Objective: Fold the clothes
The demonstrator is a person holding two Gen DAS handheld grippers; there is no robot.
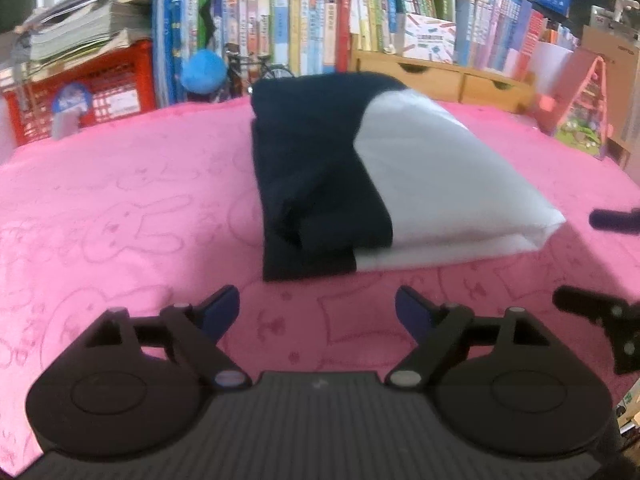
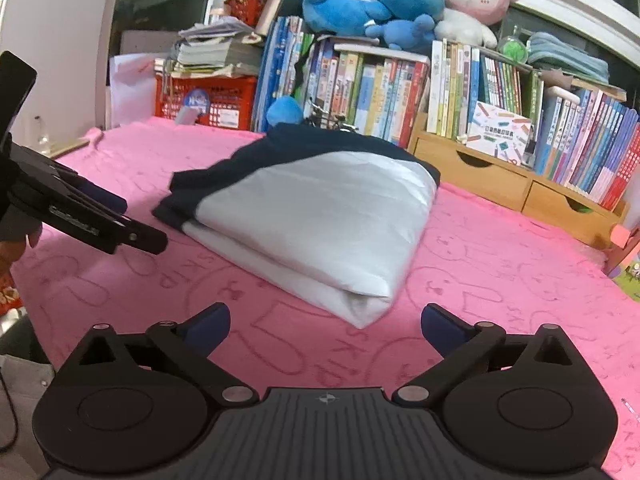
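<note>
Left wrist view: your left gripper (image 1: 317,304) tilted down over pink blanket (image 1: 120,208), jaws apart, nothing between. Folded garment (image 1: 360,176), navy and white, lies just beyond fingertips, long axis running near to far. Right gripper (image 1: 600,272) at right edge, blurred, seemingly spread.

Right wrist view: your right gripper (image 2: 325,326) angled down, jaws wide, empty. Garment's white corner points toward it; navy part far-left. Left gripper (image 2: 104,220) left of garment.

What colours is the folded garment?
Navy and white folded garment; clearest in the right wrist view.
</note>
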